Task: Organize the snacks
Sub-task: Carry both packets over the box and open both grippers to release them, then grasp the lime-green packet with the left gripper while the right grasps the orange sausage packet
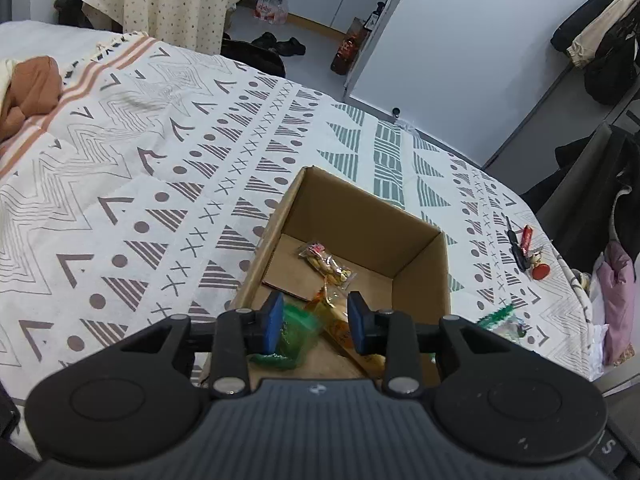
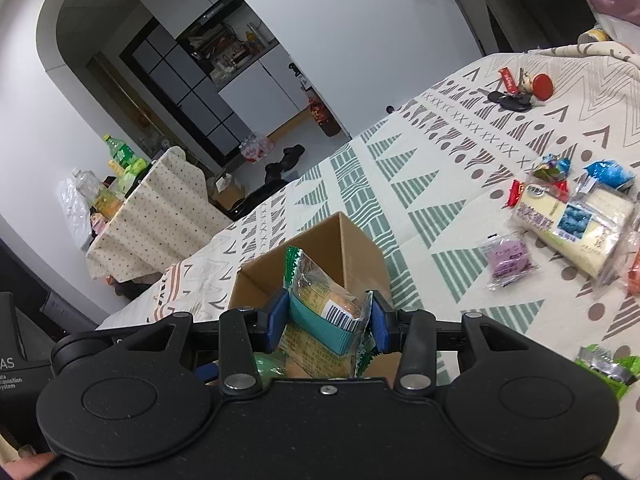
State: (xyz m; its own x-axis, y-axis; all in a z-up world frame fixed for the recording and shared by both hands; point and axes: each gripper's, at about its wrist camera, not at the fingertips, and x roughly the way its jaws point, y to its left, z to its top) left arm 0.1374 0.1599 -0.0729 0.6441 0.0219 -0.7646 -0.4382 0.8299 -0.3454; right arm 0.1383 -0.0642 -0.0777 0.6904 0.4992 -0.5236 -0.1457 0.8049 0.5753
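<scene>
Your right tongs are clamped on a green-edged packet, gripping it by its sides with the barcode end toward the right pad. You hold it just above the near rim of the box, which stands open on the bed. So the step in hand looks like the drop: a snack already picked and carried, waiting to go in.

Your left tongs hang over the same box, pads apart and gripping nothing. Below them, on the box floor, lie a clear bag of nuts, a green pack and an orange one.

For the next move, you likely want to bring the packet further over the opening before you let the pads part, since it sits close to the near wall and could catch the rim. Keep it clear of your left tongs, which share the space.

Plenty is left to sort. To the right of the box, on the bed, sit a blueberry cake, a purple sweet, a blue pack and, nearer you, a green wrapper. The keys beyond the box are no snack; I'd leave them there.
</scene>
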